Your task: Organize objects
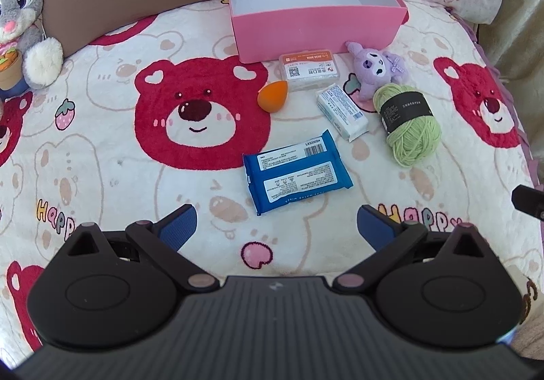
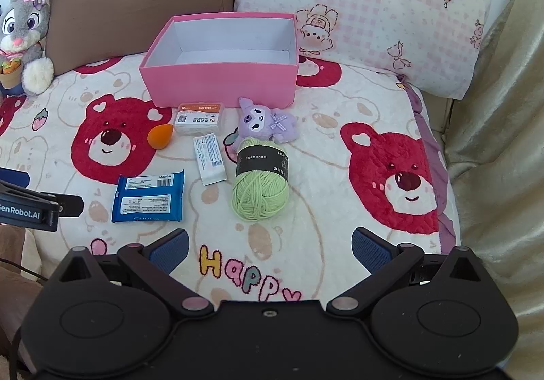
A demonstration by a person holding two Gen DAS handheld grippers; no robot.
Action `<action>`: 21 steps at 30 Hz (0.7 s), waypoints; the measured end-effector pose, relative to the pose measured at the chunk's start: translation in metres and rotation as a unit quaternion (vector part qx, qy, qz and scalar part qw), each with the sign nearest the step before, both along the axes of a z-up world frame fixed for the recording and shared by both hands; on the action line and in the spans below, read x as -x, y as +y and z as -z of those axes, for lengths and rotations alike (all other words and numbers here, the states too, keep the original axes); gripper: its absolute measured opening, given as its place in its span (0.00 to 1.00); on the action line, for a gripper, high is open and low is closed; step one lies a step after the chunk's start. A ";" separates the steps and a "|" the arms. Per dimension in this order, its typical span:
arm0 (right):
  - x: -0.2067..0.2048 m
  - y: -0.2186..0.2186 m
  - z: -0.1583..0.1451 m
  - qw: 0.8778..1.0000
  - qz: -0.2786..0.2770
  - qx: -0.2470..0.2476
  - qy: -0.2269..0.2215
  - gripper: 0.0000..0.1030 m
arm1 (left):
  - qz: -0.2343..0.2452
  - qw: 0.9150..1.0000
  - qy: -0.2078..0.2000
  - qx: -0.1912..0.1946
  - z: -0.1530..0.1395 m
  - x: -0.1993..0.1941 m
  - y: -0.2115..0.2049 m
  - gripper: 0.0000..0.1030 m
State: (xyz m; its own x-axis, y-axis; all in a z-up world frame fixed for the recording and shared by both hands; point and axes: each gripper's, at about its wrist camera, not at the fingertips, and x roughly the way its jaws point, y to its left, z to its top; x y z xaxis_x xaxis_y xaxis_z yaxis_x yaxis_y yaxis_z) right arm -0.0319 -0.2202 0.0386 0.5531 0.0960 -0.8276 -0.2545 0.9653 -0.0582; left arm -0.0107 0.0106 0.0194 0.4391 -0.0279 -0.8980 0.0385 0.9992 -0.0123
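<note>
Both tools wide open, empty: left tool, right tool; pink box empty.

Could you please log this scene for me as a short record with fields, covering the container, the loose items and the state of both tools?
surface: bear-print blanket
container: pink box, open, nothing visible inside
loose items: blue wipes pack, green yarn ball, purple plush toy, orange makeup sponge, white packet, clear plastic case
background: grey bunny plush, brown pillow, pink checked pillow
left tool: open, holding nothing
right tool: open, holding nothing
</note>
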 end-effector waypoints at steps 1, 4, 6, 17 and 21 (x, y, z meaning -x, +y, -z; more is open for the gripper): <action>0.000 0.000 0.000 1.000 0.000 0.000 0.000 1.00 | 0.004 1.000 0.001 -0.002 0.001 0.000 -0.001 0.99; -0.001 -0.001 0.000 1.000 0.002 0.000 0.001 1.00 | 0.014 1.000 0.003 -0.008 0.002 0.001 -0.004 0.99; -0.001 -0.002 0.000 1.000 0.003 -0.001 0.001 1.00 | 0.017 1.000 0.005 -0.009 0.002 0.002 -0.005 0.99; -0.002 -0.001 0.001 1.000 0.006 0.000 0.003 1.00 | 0.026 1.000 0.009 -0.006 -0.002 0.003 -0.006 0.99; -0.003 -0.001 0.001 1.000 0.007 0.000 0.004 1.00 | 0.028 0.999 0.017 -0.001 0.000 0.003 -0.006 0.99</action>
State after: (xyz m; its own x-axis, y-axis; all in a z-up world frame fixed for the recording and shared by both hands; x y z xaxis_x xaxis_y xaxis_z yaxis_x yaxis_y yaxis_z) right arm -0.0290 -0.2217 0.0378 0.5477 0.0886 -0.8320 -0.2414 0.9688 -0.0557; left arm -0.0135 0.0044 0.0194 0.4057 -0.0489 -0.9127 0.0933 0.9956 -0.0118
